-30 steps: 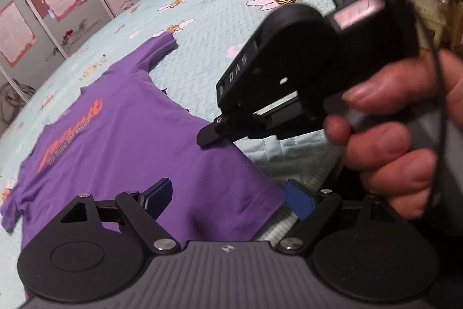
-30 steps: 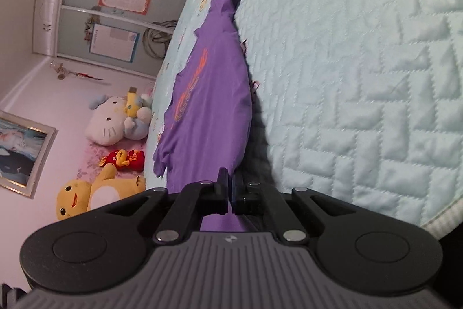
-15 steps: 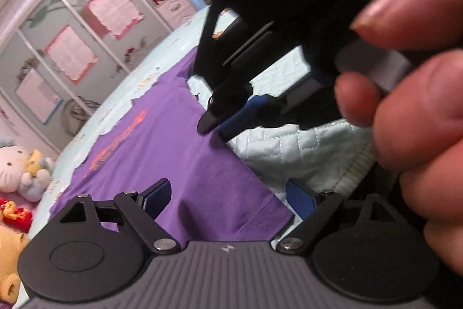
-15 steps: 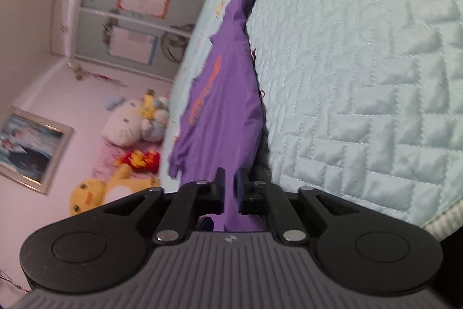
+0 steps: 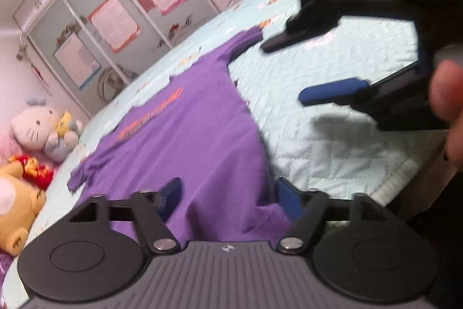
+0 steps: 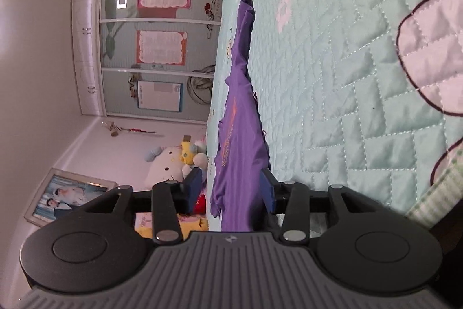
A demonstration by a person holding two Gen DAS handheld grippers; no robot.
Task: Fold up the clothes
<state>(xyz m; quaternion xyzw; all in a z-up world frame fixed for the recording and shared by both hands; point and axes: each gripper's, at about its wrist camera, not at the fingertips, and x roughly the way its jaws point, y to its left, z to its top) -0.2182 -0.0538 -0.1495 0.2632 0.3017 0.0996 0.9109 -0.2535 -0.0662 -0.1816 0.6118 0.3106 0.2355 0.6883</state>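
Note:
A purple T-shirt (image 5: 188,141) with orange lettering lies flat on the pale green quilted bed cover (image 5: 332,141), its hem towards me. My left gripper (image 5: 228,193) is open, with the near right corner of the hem between its blue pads. My right gripper (image 5: 309,68) hovers open above the quilt to the right of the shirt, held by a hand (image 5: 447,106). In the rolled right wrist view the right gripper (image 6: 231,190) is open and empty, and the shirt (image 6: 240,135) runs away edge-on beyond the fingers.
Plush toys (image 5: 43,129) sit along the wall at the bed's left side. A wardrobe with sliding doors (image 5: 115,16) stands behind the bed. The bed's near edge (image 5: 399,181) runs at lower right. A framed picture (image 6: 69,193) hangs on the wall.
My right gripper has gone from shut at the shirt's edge to open and has swung up and away from the shirt. The left gripper stays open at the hem.

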